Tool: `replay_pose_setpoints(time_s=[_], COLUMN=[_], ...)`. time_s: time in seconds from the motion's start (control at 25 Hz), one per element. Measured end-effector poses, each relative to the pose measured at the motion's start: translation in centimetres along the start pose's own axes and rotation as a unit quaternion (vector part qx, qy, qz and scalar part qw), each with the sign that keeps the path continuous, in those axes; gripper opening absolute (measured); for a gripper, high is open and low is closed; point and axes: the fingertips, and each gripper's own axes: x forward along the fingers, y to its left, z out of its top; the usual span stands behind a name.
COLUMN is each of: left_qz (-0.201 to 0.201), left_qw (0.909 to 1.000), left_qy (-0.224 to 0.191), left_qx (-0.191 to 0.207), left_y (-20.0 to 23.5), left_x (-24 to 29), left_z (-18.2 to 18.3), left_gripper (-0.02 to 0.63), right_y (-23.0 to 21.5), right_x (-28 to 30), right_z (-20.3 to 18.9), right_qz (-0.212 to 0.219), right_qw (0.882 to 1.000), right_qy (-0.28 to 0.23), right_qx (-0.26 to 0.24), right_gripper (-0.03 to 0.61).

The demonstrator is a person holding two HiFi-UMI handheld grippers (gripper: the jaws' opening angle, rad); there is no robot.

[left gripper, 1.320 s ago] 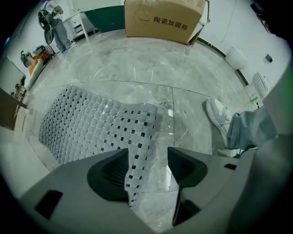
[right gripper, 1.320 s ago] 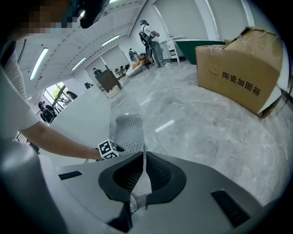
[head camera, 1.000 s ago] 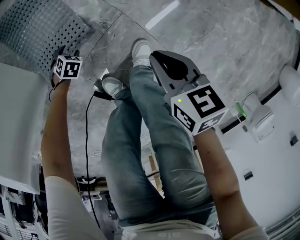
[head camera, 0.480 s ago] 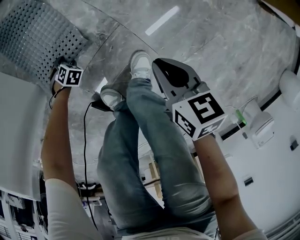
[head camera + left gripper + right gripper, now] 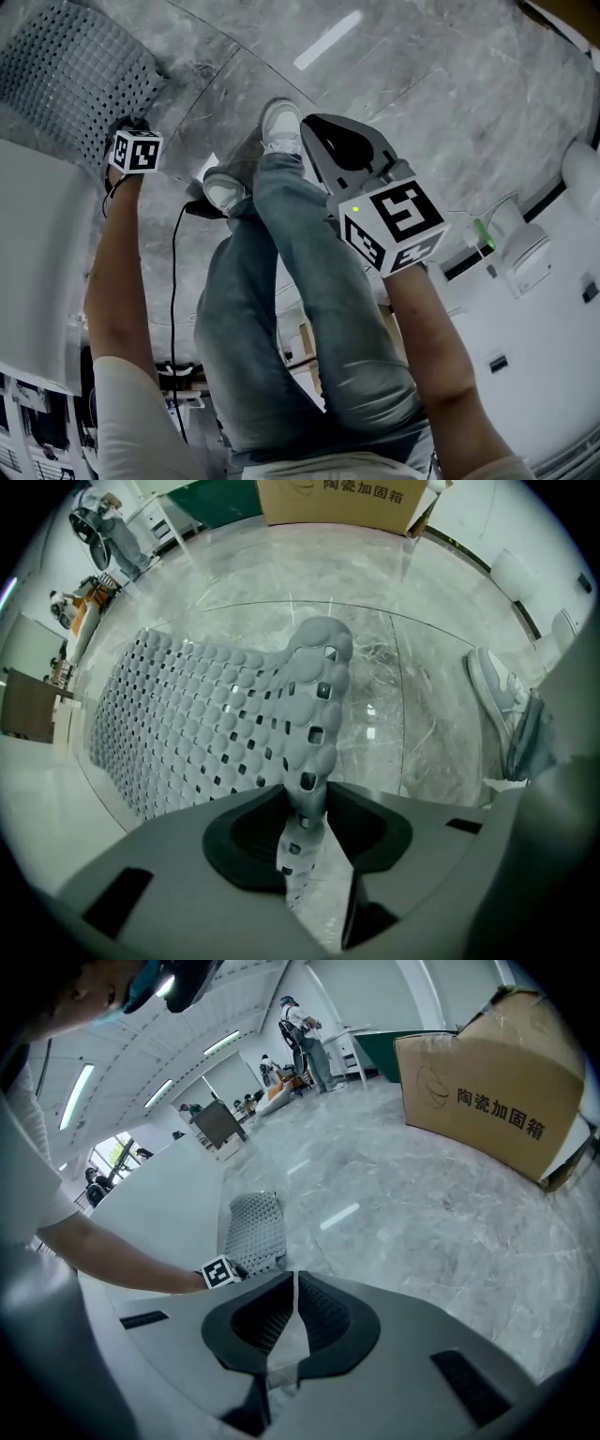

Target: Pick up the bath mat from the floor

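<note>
– Two grippers, one mat: where does it lie?
– Far left, flat on the marble floor (image 5: 422, 84). The bath mat (image 5: 70, 61) is grey and full of holes, and its near edge stands up in a ridge.
– At the left gripper (image 5: 122, 129)?
– Yes. Its jaws are closing on that ridge. In the left gripper view the fold stands right between them and fills the gap at the tips.
– How will it handle?
– Soft, rubbery and light, I'd judge. It folds where it's pinched, so the rest should hang and drag. The edge is the right place to take it, and the holes should give the pads some bite.
– And further right?
– The person's legs (image 5: 281, 309), then the right gripper (image 5: 314, 127), up off the floor, jaws together with nothing in them. It could take a second corner to stop the mat swinging.
</note>
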Motion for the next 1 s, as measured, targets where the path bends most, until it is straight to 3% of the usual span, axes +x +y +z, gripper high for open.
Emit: replay_pose_setpoints(time_s=[0.32, 0.76, 1.0], left_qz=[-0.036, -0.079, -0.096], left_qw=[0.9980, 0.9845, 0.9767], left_qy=[0.001, -0.010, -0.008], left_qx=[-0.052, -0.156, -0.192], left_y=[-1.4, -4.5, -7.2], left_x=[-3.4, -10.3, -13.8], left_z=[-1.7, 0.1, -1.2], left_gripper=[0.114, 0.109, 0.112], right_y=[1.0, 1.8, 3.3], right_x=[-1.6, -4.0, -6.0], right_z=[0.5, 2.5, 3.5], right_qz=[0.004, 0.015, 0.025], right_qw=[1.000, 1.000, 0.999], right_qy=[0.003, -0.004, -0.003], right_qx=[-0.011, -0.012, -0.022], right_gripper=[0.028, 0.028, 0.028])
